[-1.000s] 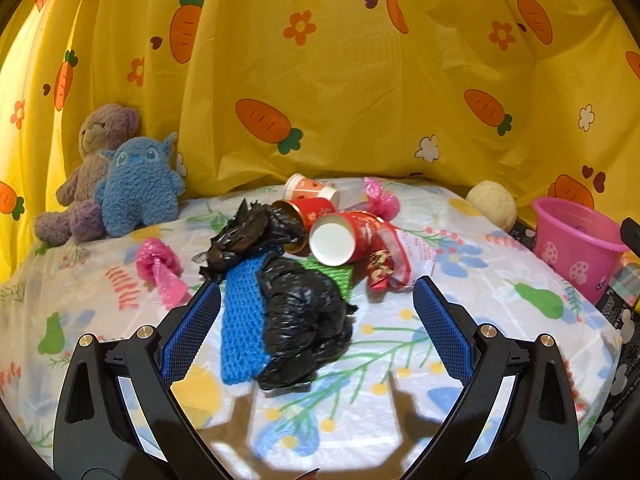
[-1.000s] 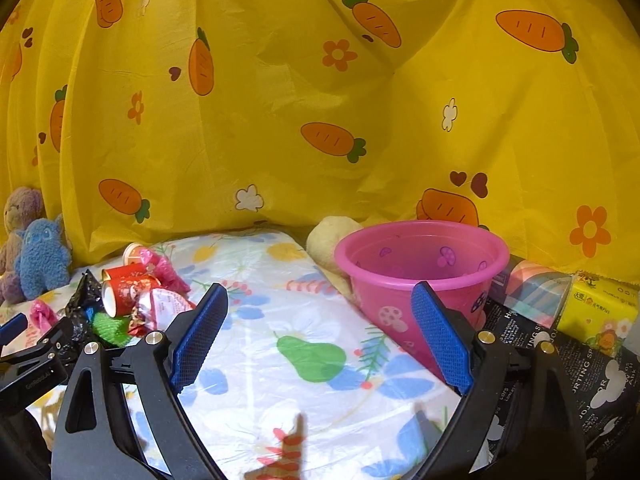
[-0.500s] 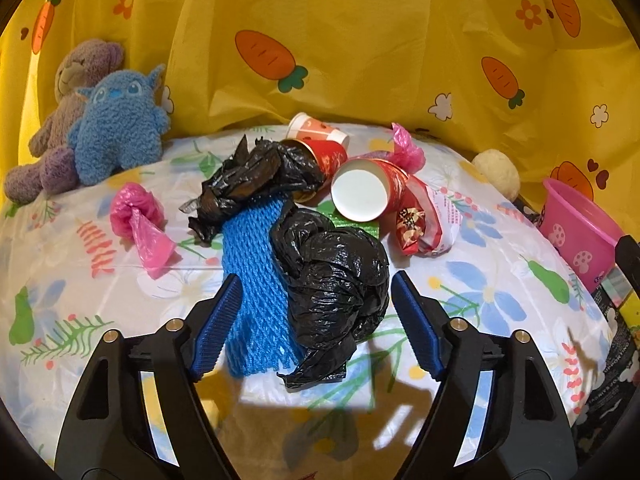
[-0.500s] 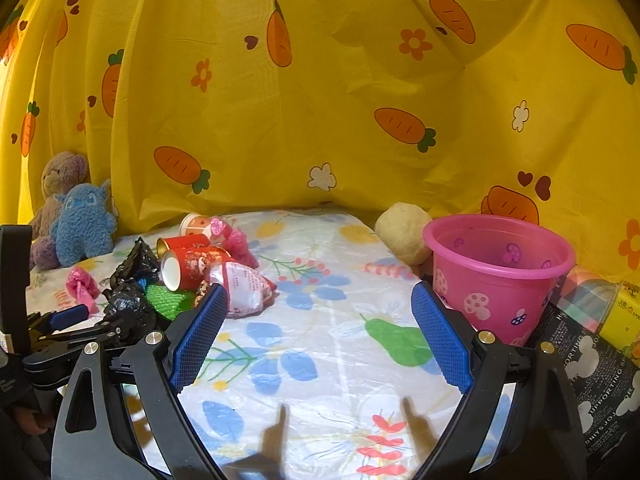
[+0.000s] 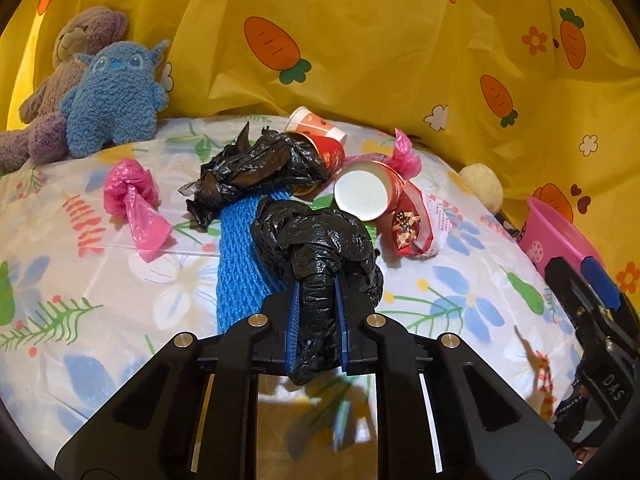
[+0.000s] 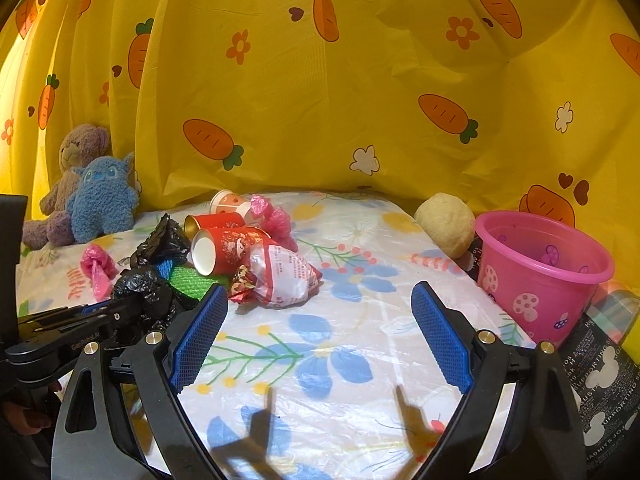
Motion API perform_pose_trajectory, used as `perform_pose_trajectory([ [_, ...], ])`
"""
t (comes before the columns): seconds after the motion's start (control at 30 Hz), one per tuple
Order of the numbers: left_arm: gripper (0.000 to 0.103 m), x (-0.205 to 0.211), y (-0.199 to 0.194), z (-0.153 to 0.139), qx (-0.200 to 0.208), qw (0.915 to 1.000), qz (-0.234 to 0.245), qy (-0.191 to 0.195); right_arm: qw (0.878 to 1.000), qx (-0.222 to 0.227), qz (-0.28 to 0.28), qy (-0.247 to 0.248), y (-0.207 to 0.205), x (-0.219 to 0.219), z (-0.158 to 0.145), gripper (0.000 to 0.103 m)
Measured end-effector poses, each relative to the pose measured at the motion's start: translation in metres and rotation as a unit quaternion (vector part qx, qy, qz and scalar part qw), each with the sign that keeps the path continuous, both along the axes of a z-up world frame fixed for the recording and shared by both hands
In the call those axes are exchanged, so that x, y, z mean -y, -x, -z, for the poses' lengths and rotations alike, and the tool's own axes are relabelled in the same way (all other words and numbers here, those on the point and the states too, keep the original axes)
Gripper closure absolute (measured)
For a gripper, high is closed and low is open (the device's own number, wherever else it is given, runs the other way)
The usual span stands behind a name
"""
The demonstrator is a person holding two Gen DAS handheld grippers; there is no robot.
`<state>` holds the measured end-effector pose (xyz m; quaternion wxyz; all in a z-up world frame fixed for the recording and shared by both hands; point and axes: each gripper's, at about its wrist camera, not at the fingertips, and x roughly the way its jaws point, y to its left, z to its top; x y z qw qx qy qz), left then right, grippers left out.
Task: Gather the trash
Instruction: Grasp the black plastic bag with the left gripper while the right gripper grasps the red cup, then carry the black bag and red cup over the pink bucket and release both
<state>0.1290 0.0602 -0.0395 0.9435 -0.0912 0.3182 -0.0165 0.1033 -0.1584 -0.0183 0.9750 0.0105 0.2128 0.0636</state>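
Note:
My left gripper (image 5: 317,300) is shut on a crumpled black plastic bag (image 5: 320,248) lying on the floral table cover. Behind it lie a blue knitted cloth (image 5: 240,248), a second black bag (image 5: 256,168), red paper cups (image 5: 366,194), a red-and-white wrapper (image 5: 416,228) and pink plastic bags (image 5: 132,196). My right gripper (image 6: 320,336) is open and empty above the table, right of the pile. The wrapper (image 6: 280,276), the cups (image 6: 224,248) and the pink bucket (image 6: 540,272) show in the right wrist view, and the left gripper (image 6: 120,312) sits at its left.
A yellow carrot-print curtain (image 6: 320,100) hangs behind the table. Two plush toys (image 5: 96,92) sit at the back left. A cream ball (image 6: 444,224) lies beside the bucket. Boxes and printed packs (image 6: 604,368) stand at the right edge.
My left gripper moved forward and down over the near black bag and closed on it. My right gripper swung left, bringing the trash pile nearer to its centre.

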Motion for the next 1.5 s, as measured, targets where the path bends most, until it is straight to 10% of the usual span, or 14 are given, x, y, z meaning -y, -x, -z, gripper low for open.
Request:
perform_pose_trajectory([
  [0.47, 0.088, -0.035, 0.017, -0.030, 0.049, 0.9967, -0.063, -0.018, 0.998, -0.008, -0.060, 0.028, -0.045, -0.059, -0.002, 0.015],
  [1.23, 0.088, -0.058, -0.002, -0.020, 0.041, 0.9973, -0.062, -0.004, 0.992, -0.057, -0.077, 0.084, -0.113, -0.112, 0.016, 0.093],
  [1.5, 0.088, -0.057, -0.003, -0.020, 0.039, 0.9975, -0.058, -0.002, 0.993, -0.044, -0.075, 0.074, -0.108, -0.101, 0.012, 0.098],
])
